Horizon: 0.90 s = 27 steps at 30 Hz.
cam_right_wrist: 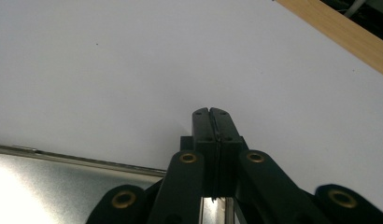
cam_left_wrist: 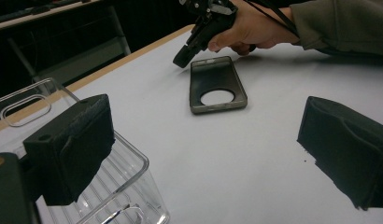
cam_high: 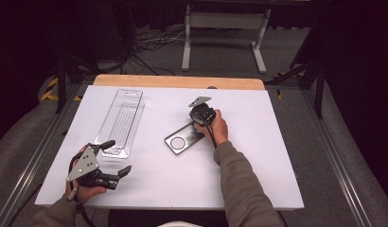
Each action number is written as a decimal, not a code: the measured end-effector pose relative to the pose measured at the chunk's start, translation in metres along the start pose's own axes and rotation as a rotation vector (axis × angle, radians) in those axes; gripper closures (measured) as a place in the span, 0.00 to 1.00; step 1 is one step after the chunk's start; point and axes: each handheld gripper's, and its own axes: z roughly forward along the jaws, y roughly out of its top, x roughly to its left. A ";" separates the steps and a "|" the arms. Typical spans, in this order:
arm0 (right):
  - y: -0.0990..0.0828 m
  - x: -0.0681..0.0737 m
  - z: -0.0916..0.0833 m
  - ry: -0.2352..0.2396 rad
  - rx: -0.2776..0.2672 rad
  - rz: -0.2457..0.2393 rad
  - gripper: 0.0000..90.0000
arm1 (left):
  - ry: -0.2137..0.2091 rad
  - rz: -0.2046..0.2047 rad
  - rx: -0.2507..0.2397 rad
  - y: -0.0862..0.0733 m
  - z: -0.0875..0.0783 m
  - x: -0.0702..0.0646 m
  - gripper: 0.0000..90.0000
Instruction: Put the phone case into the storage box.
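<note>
A grey phone case with a round hole lies flat in the middle of the white table. My right gripper is shut with nothing between its jaws and hangs tilted down over the case's far end. In the right gripper view the closed tips point at bare table just past the case's edge. My left gripper is open and holds nothing at the near left, beside a clear plastic package. From the left gripper view, the case and the right gripper lie ahead, and the package is under my left jaw.
A wooden strip borders the table's far edge. Beyond it stand a white frame and loose cables on the floor. Metal rails run along both sides of the table.
</note>
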 end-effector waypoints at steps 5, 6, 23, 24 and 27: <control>-0.003 -0.002 0.002 0.022 0.027 0.006 1.00 | 0.004 -0.007 -0.002 -0.001 0.000 0.001 0.05; -0.002 -0.002 0.003 0.020 0.029 -0.002 1.00 | 0.002 -0.008 0.002 -0.001 -0.001 0.001 0.05; -0.018 0.000 -0.019 0.034 0.062 0.043 1.00 | 0.009 -0.008 0.014 -0.002 -0.003 -0.003 0.05; -0.018 0.000 -0.019 0.034 0.062 0.043 1.00 | 0.009 -0.008 0.014 -0.002 -0.003 -0.003 0.06; -0.027 0.005 -0.027 0.039 0.046 0.041 1.00 | 0.008 0.004 0.022 -0.001 -0.003 -0.003 0.06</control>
